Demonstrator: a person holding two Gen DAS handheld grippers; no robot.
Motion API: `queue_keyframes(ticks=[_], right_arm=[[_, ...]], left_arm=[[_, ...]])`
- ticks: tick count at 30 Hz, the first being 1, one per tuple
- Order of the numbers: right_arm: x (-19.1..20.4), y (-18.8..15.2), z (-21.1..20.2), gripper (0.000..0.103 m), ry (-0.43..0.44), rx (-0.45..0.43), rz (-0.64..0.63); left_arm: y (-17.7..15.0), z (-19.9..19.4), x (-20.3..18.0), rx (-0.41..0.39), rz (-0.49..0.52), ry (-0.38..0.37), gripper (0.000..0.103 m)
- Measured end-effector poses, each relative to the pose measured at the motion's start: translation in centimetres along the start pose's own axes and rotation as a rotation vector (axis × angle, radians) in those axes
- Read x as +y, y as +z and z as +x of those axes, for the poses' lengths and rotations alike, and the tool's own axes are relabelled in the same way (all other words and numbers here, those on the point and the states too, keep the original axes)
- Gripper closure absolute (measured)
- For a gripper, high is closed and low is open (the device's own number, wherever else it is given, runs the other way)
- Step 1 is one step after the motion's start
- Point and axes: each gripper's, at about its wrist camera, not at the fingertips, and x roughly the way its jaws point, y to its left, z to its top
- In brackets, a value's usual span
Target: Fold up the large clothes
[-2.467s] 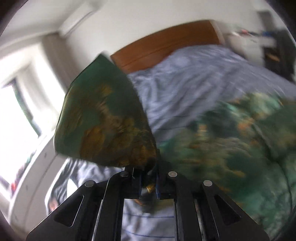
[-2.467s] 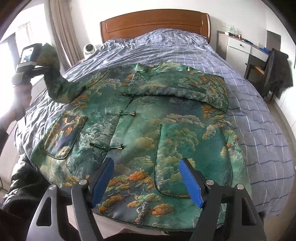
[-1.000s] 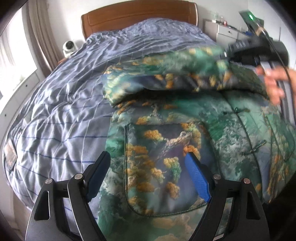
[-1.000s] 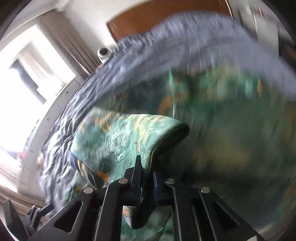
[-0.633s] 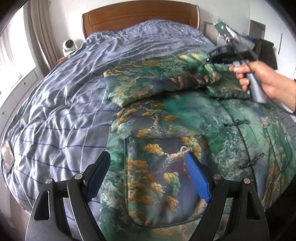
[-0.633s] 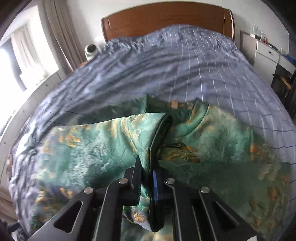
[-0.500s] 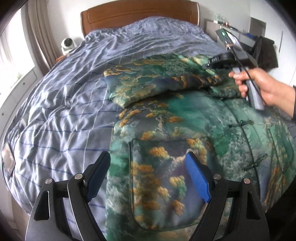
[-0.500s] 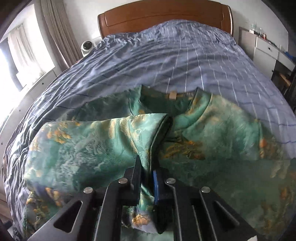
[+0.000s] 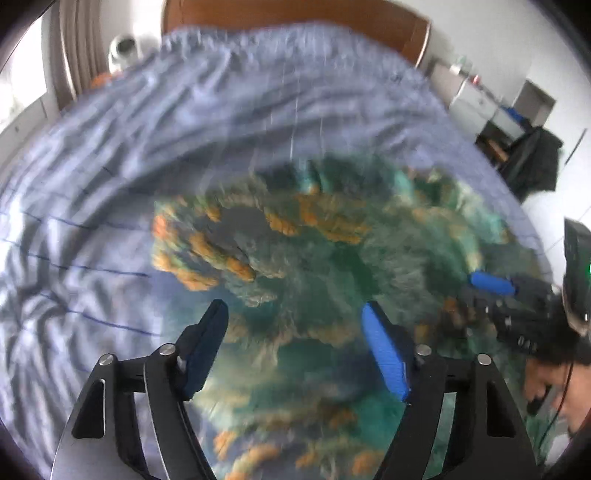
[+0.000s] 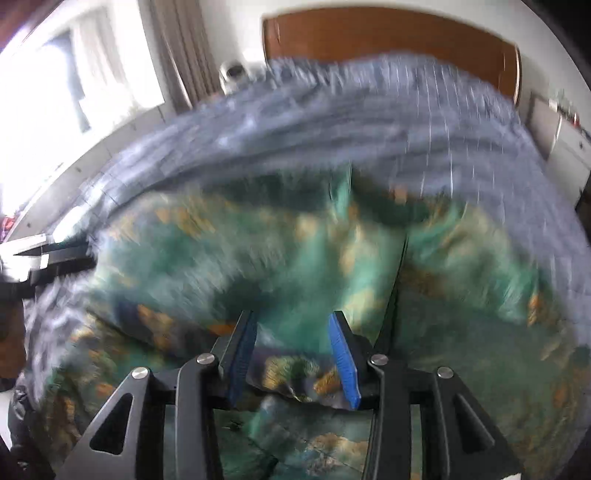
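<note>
A green brocade jacket with orange tree patterns lies spread on the bed, blurred in both views. My left gripper hovers over its front; its jaws are closing but still wide, and the pads press on nothing. My right gripper is low over the jacket. Its jaws are opening, and a loose fold of the sleeve lies between the pads, which do not pinch it. The sleeve's dark-edged cuff rests across the chest. My right gripper's blue pad shows at the right of the left wrist view.
The blue-grey checked bedspread reaches all round the jacket. Behind it stands a wooden headboard, with a small white camera and curtains on the left. A white dresser and dark clothes on a chair stand at the right. A person's dark hair is close at lower right.
The right gripper brought the sleeve down across the jacket's chest and its jaws have parted off the cuff. The left gripper swung across over the jacket, its jaws a little narrower.
</note>
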Motion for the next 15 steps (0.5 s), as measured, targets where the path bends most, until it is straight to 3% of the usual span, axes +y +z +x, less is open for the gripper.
queue_keyframes(ticks=[3, 7, 9, 15], right_arm=[[-1.7, -1.2, 2.5, 0.063, 0.014, 0.048, 0.092], [-2.4, -1.4, 2.7, 0.063, 0.036, 0.028, 0.124], [-2.3, -1.4, 2.6, 0.063, 0.032, 0.023, 0.106], [-2.6, -2.6, 2.4, 0.064, 0.053, -0.016, 0.147]], left_arm=[[-1.0, 3.7, 0.2, 0.076, 0.008, 0.022, 0.030], [-1.4, 3.7, -0.4, 0.066, 0.042, 0.031, 0.023], [-0.3, 3.8, -0.7, 0.075, 0.050, 0.019, 0.018], [5.1, 6.0, -1.2, 0.054, 0.060, 0.072, 0.017]])
